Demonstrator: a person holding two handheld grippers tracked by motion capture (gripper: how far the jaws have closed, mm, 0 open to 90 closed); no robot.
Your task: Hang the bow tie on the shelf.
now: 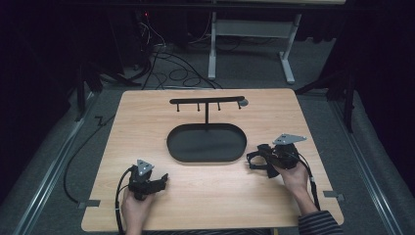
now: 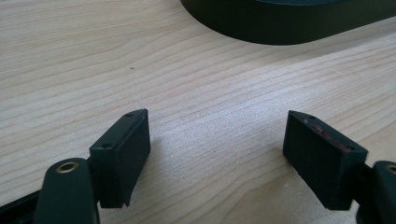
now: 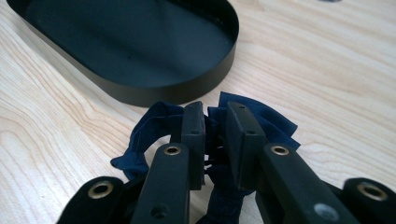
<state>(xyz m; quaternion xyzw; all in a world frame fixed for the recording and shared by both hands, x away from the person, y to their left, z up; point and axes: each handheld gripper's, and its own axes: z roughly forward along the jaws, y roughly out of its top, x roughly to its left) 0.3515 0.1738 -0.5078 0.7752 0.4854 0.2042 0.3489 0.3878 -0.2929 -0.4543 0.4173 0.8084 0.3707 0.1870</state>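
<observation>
My right gripper (image 3: 215, 109) is shut on a dark blue cloth band (image 3: 149, 126), which bunches between the pads and loops out to both sides. In the high view this gripper (image 1: 252, 159) sits at the table's right, just right of the black oval tray (image 1: 169, 142), jaws pointing left with the band (image 1: 255, 161) at their tips. The tray's near wall (image 3: 187, 88) lies right ahead of the band. My left gripper (image 1: 164, 178) rests near the front left of the table. Its jaws stand wide apart over bare wood (image 2: 217, 130), open with nothing between them.
A black T-shaped stand (image 1: 206, 100) with several small hooks rises from the back of the tray. The tray's wall (image 2: 280, 23) shows ahead of the left gripper. Cables and a white table frame (image 1: 213, 44) lie on the floor beyond the wooden table (image 1: 313, 122).
</observation>
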